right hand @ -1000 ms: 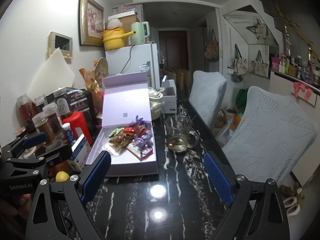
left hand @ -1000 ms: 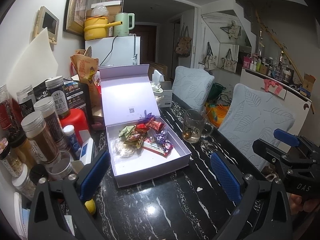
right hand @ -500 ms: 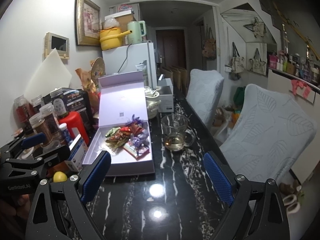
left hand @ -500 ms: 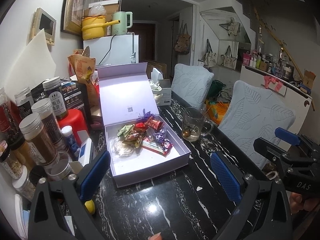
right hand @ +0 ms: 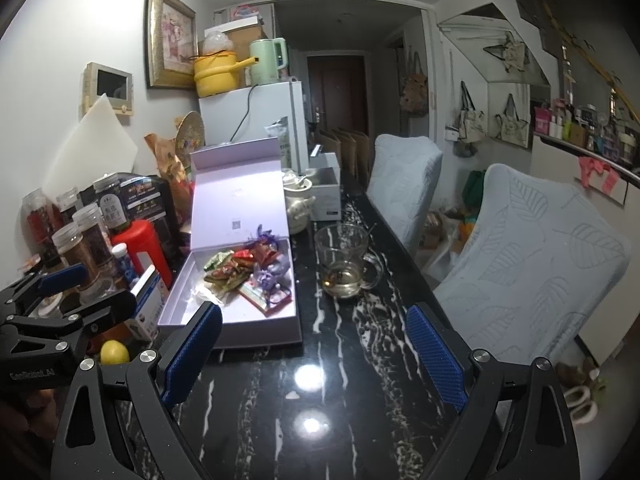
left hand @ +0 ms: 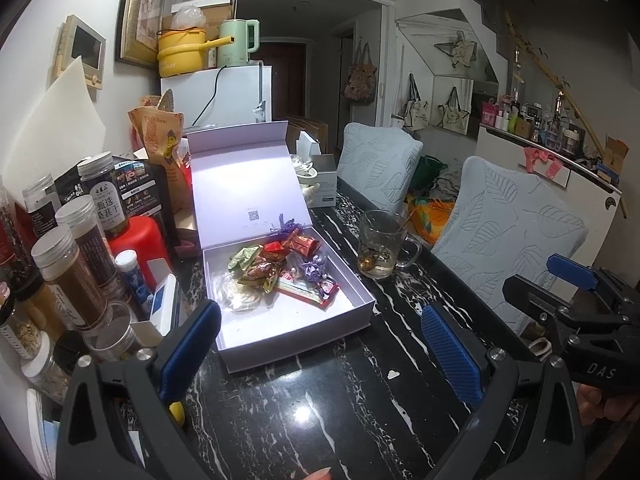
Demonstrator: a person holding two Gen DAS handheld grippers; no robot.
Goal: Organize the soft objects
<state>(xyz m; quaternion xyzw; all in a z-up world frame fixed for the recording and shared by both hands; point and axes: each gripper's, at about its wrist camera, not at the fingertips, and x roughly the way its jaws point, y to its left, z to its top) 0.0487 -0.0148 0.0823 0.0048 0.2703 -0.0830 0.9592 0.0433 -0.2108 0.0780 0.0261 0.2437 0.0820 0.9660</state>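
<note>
The jars at the far left of the box are partly cut off by the picture's edge, and their printed labels are too small to read; one dark-capped jar carries Chinese characters. A small yellow thing near the box's front left corner is half hidden behind the left tool, so what it is stays unclear. A red container stands just left of the box.

The box sits open on a black tabletop veined with white, its lid standing upright at the back with a small square code printed inside. The wrapped sweets lie heaped in the back half of the box, with a clear plastic wrapper at their left. Both tools hover over the tabletop in front of the box, jaws spread wide with nothing between them; the right tool bears the letters "DAS" on its side in the left wrist view. The left tool's side shows white lettering too blurred to read.

Behind the box stand a white fridge with a yellow pot and a green kettle on top. Right of the box a glass mug holds a little amber liquid. Further right, two chairs in leaf-patterned covers stand along the tabletop's edge, and cloth bags hang on the wall beyond.
</note>
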